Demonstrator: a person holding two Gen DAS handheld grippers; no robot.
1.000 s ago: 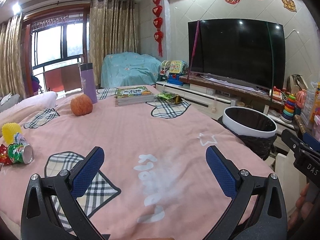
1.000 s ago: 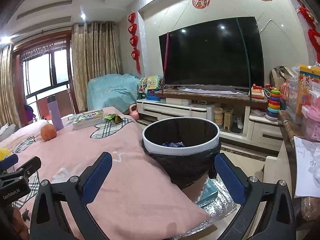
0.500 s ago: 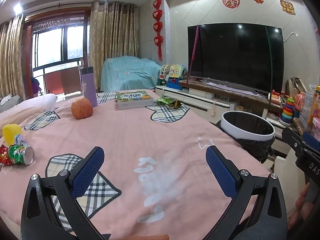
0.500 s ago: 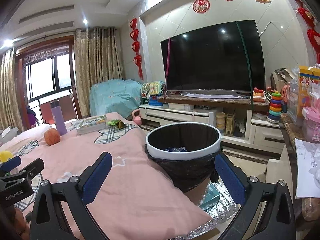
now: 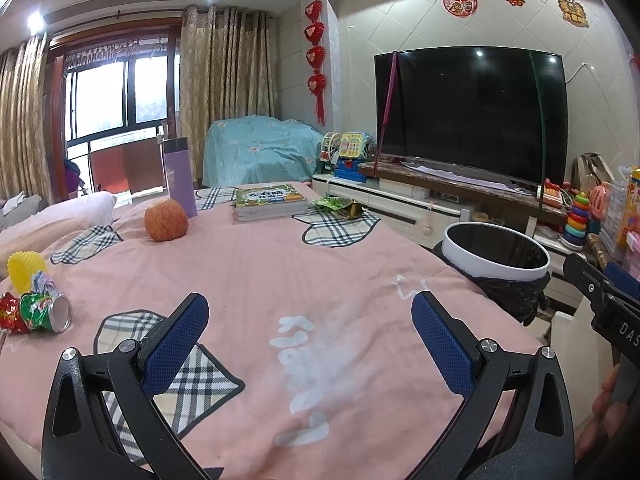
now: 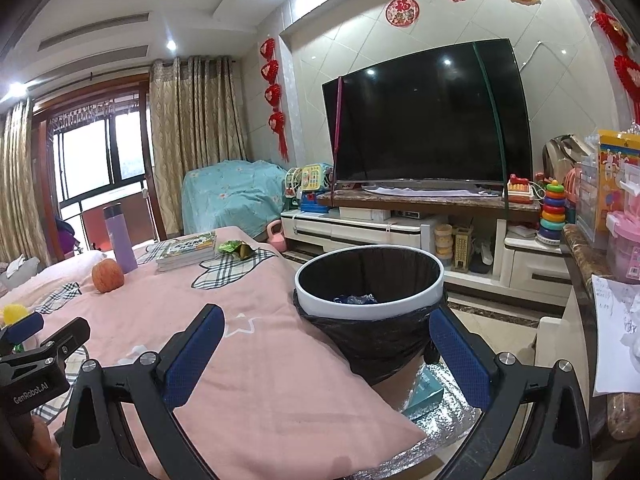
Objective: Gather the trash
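A white-rimmed bin [image 6: 370, 296] lined with a black bag stands beside the pink-covered table [image 5: 280, 272]; blue scraps lie inside it. The bin [image 5: 496, 256] is at the right in the left wrist view. A crushed green can [image 5: 46, 311] lies at the table's left edge with a red wrapper [image 5: 10, 314] and a yellow cup [image 5: 26, 272]. A green wrapper [image 5: 338, 204] lies at the far side, next to the books. My left gripper [image 5: 310, 322] is open above the cloth, empty. My right gripper [image 6: 326, 334] is open and empty, in front of the bin.
An apple [image 5: 166, 220], a purple flask [image 5: 180, 178] and a stack of books [image 5: 270, 202] sit at the far side of the table. A TV [image 6: 428, 120] on its stand is behind the bin. A shelf with toys and papers [image 6: 616, 320] borders the right.
Both views have tilted slightly upward, so the table and bin sit lower in frame. Both grippers stay open and empty.
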